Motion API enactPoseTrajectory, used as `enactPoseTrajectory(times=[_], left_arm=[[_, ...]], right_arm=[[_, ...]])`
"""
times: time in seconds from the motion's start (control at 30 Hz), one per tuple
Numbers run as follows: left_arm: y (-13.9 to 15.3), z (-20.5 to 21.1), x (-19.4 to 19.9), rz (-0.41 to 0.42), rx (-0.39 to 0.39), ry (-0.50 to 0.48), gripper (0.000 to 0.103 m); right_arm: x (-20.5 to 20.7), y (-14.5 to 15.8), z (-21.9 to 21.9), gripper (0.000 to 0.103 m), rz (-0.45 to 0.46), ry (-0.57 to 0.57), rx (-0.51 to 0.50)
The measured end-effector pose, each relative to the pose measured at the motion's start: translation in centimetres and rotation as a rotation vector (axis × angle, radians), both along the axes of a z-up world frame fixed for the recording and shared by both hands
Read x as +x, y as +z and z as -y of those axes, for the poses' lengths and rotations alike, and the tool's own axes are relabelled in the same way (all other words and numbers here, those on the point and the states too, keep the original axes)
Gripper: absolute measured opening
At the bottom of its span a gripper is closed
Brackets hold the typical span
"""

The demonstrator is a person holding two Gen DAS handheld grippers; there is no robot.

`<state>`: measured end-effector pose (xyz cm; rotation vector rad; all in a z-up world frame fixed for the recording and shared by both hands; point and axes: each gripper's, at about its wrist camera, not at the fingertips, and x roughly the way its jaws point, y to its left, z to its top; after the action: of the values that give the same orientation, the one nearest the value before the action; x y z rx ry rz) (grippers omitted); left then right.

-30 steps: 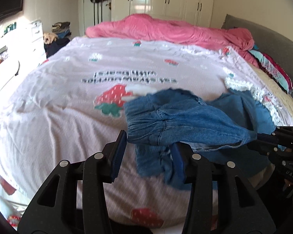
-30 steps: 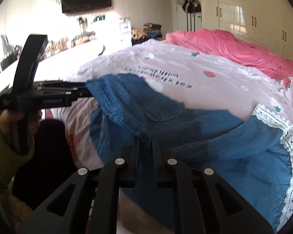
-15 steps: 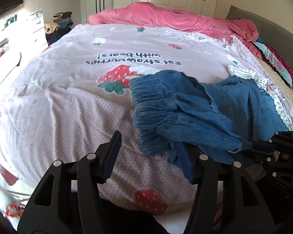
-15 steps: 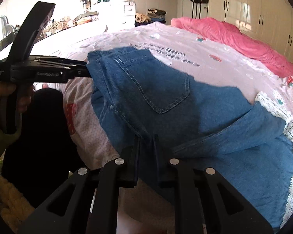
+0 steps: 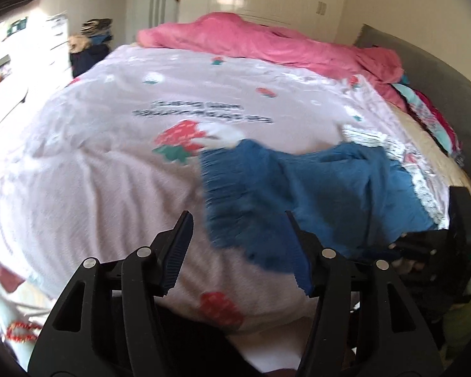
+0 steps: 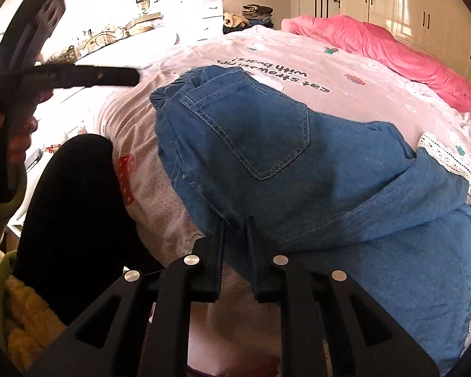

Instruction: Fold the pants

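Note:
Blue denim pants (image 6: pixel 267 144) with white lace hems lie on the pink strawberry bedspread (image 6: pixel 345 72), folded over so a back pocket faces up. They also show in the left wrist view (image 5: pixel 298 194), blurred. My right gripper (image 6: pixel 235 229) is shut on the near edge of the pants. My left gripper (image 5: pixel 238 245) is open and empty, just in front of the waistband end; in the right wrist view it (image 6: pixel 122 77) hovers apart from the waistband at the left.
A pink duvet (image 5: pixel 267 44) is heaped at the far side of the bed. A grey headboard (image 5: pixel 430 72) stands at the right. A white desk with clutter (image 6: pixel 110 37) runs along the left. White wardrobes (image 6: pixel 408 9) stand behind.
My left gripper has let go of the waistband, opened wide and pulled back from it. The pants have come down to lie on the bed. My right gripper stays shut on them.

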<state>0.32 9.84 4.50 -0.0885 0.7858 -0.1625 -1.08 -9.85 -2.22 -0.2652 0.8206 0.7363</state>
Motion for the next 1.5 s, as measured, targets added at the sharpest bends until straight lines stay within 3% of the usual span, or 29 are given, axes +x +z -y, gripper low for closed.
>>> enactPoseTrajectory(times=[0.13, 0.23, 0.33, 0.5, 0.6, 0.73, 0.9, 1.0, 1.17, 1.23, 1.5], left_arm=[[-1.3, 3.4, 2.2, -0.029, 0.006, -0.085, 0.050], [-3.7, 4.7, 3.3, -0.068, 0.109, -0.081, 0.050], [-4.7, 5.0, 3.3, -0.074, 0.174, -0.085, 0.053], [-4.9, 4.3, 2.9, -0.071, 0.164, -0.086, 0.055], [-5.0, 4.2, 2.6, -0.064, 0.156, -0.085, 0.056], [-5.0, 4.0, 2.5, -0.059, 0.144, -0.082, 0.056], [-5.1, 3.7, 2.5, -0.075, 0.123, -0.072, 0.058], [-5.2, 3.4, 2.5, -0.080, 0.104, -0.062, 0.058], [-3.8, 3.2, 1.8, -0.059, 0.079, -0.044, 0.058], [-2.8, 2.8, 1.2, -0.040, 0.077, -0.028, 0.058], [1.0, 4.2, 0.9, 0.053, 0.088, -0.034, 0.066]], right_arm=[[0.2, -0.8, 0.1, 0.015, -0.036, -0.004, -0.010], [0.2, -0.8, 0.5, 0.025, -0.075, 0.005, 0.029], [-0.1, -0.4, 1.1, 0.028, -0.095, 0.006, 0.073], [-0.2, 1.9, 2.3, 0.028, -0.074, -0.006, 0.166], [0.3, 3.3, 2.6, 0.039, -0.025, -0.040, 0.186], [2.9, 3.4, 1.8, 0.042, -0.029, -0.073, 0.118], [5.9, -0.8, 0.7, 0.045, -0.154, -0.148, 0.006], [5.4, -0.9, 1.1, 0.045, -0.126, -0.135, 0.030], [4.7, 1.4, 3.6, 0.047, -0.106, -0.161, 0.171], [4.5, 2.8, 5.3, 0.059, -0.067, -0.197, 0.214], [5.6, 5.7, 10.7, 0.073, 0.053, -0.370, 0.275]])
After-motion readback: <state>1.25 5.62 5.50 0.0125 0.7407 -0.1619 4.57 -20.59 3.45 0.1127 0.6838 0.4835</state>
